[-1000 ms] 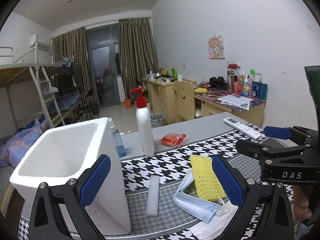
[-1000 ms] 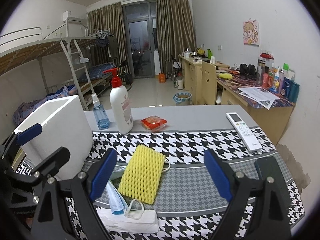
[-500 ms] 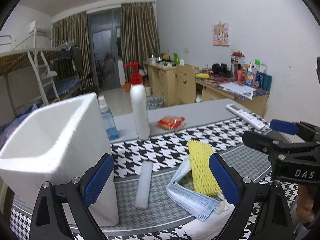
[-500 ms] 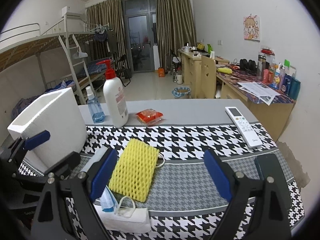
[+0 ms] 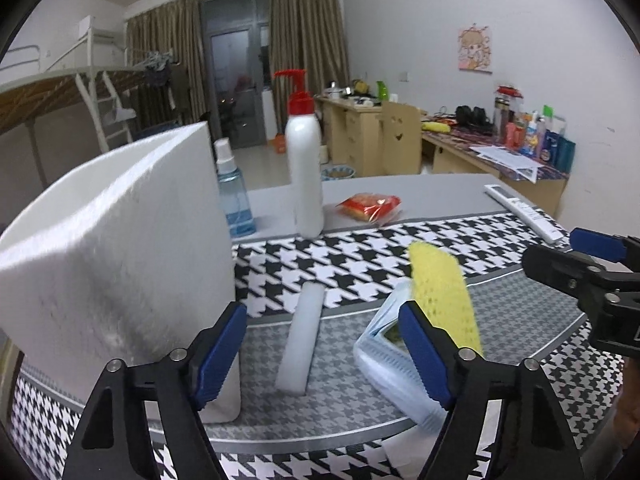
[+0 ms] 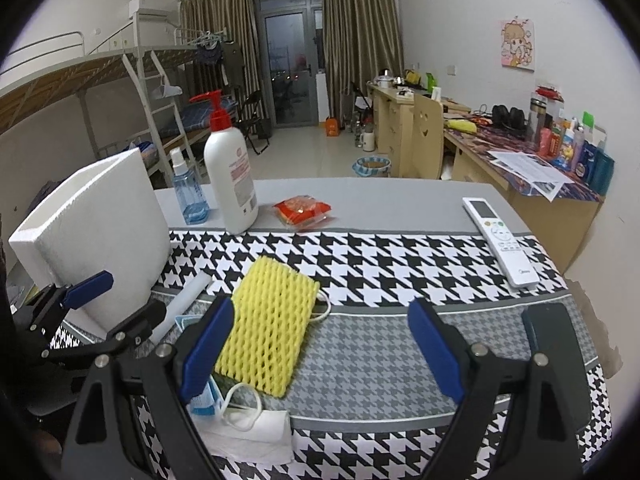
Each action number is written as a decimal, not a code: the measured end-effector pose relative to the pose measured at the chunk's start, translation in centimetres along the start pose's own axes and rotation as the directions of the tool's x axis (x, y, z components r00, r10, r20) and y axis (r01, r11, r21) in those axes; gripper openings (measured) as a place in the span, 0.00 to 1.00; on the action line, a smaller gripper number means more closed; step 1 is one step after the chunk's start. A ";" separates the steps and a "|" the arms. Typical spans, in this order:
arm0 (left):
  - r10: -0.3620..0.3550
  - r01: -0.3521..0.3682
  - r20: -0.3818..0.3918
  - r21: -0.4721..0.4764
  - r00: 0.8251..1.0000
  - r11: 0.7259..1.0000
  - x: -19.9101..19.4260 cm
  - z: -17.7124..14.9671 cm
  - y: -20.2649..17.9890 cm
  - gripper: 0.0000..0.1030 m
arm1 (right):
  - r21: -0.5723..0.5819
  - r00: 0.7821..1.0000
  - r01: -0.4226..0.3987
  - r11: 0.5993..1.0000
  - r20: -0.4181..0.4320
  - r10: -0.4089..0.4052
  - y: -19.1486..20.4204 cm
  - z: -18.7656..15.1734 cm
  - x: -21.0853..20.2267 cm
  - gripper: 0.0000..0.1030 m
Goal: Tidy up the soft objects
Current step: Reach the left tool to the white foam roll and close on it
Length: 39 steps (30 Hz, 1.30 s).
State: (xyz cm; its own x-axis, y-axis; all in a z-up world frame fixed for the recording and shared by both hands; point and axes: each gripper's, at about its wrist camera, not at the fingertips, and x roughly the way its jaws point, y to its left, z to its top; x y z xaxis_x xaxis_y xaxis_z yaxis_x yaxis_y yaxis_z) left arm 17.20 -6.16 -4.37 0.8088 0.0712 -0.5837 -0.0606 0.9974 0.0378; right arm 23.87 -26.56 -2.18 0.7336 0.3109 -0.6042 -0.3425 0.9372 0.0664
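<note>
Lying between the left gripper's (image 5: 322,354) spread blue pads, one white foam strip (image 5: 301,342) points its long axis away from the fingers, untouched; those jaws have just been closing. Right of it, one yellow mesh sleeve (image 6: 271,327) rests on a blue face mask (image 5: 380,360), long axis also running away. The right gripper (image 6: 320,348) hovers wide and empty, sleeve at its left pad. One white foam box (image 5: 120,264) crowds the left gripper's left pad. Open patterned cloth (image 6: 368,360) lies ahead of the right gripper.

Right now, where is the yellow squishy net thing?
In the right wrist view the yellow foam net lies left of centre on the checked cloth, on top of the blue face masks, beside the white foam stick.
</note>
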 end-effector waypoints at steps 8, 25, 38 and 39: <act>0.006 -0.007 -0.077 -0.013 0.997 1.000 1.6 -1.2 0.6 0.61 | -0.027 0.999 -0.021 0.999 -0.037 0.020 0.7 -0.5 1.0 0.89; 0.004 -0.011 -0.146 -0.048 0.989 0.999 3.0 -1.9 1.2 0.45 | -0.084 0.994 -0.065 0.994 -0.092 0.057 2.2 -1.0 2.9 0.87; -0.033 0.015 -0.204 -0.089 0.978 0.996 4.3 -2.1 1.8 0.38 | -0.069 0.982 -0.122 0.990 -0.153 0.110 2.4 -1.4 5.0 0.79; -0.036 0.017 -0.211 -0.093 0.977 0.996 4.4 -2.1 1.9 0.38 | -0.068 0.981 -0.125 0.990 -0.159 0.113 2.4 -1.5 5.2 0.78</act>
State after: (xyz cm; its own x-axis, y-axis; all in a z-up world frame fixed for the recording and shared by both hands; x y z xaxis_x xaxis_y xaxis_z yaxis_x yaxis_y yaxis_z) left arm 19.40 -3.97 -8.59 0.6691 0.0327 -0.7424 -0.1012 0.9937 -0.0474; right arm 25.98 -22.96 -6.32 0.5873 0.3856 -0.7116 -0.4704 0.8781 0.0876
